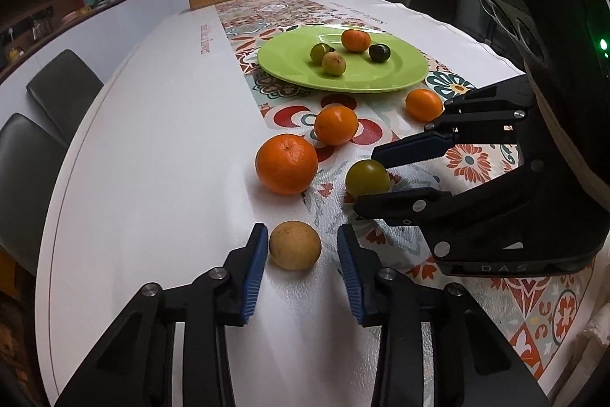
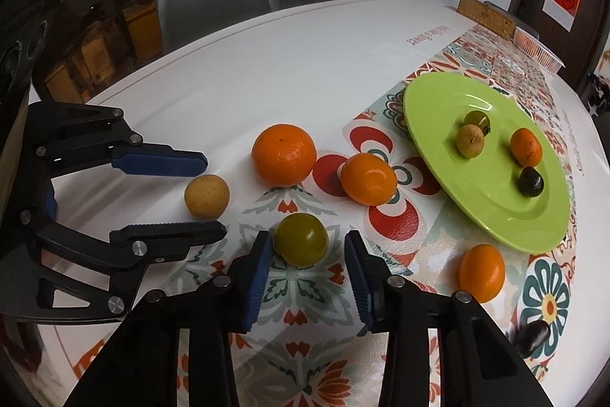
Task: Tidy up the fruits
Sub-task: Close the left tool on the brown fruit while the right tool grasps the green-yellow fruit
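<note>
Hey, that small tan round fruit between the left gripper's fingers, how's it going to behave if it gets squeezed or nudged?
The tan fruit is nearly spherical on a glossy table, so a nudge would probably send it rolling. Its matte, speckled skin looks easy enough to grip. The left gripper brackets it with a gap showing on one side, so an off-centre squeeze might push it out.

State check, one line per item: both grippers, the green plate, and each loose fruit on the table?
Left gripper: open, jaws straddling round tan fruit, one pad touching.
Right gripper: open, straddling round olive-green fruit, one pad touching.
Round lime-green plate: upright on patterned runner, holding four small fruits.
Large orange: loose on white table.
Two smaller oranges: loose on runner.
Dark fruit: loose near table edge.
</note>
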The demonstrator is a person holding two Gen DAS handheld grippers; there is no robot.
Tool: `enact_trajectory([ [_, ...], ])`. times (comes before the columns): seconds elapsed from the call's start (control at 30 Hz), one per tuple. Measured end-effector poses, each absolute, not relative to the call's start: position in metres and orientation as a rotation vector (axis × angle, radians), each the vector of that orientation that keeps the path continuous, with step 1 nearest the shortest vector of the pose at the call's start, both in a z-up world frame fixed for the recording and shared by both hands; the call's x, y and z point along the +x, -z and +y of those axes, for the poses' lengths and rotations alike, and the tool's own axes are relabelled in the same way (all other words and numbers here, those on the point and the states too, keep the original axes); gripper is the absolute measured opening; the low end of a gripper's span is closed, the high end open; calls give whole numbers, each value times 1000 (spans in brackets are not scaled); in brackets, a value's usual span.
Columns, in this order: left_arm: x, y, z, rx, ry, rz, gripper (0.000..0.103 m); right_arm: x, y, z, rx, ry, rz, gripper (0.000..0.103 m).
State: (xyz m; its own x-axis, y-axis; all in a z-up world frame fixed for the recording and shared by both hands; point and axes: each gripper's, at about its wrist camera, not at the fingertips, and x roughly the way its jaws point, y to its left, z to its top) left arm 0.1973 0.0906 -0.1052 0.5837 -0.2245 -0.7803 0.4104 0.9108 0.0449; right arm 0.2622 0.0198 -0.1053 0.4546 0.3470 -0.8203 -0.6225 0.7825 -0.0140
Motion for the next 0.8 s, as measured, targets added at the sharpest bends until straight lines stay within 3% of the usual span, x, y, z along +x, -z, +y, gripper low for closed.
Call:
enact_trajectory([
  [0.17,200,104,92,209,369,880,29,264,107,22,-329,-620,922,30],
  [0.8,188,69,86,170,319,790,29,247,77,6,-249,-610,855,30],
])
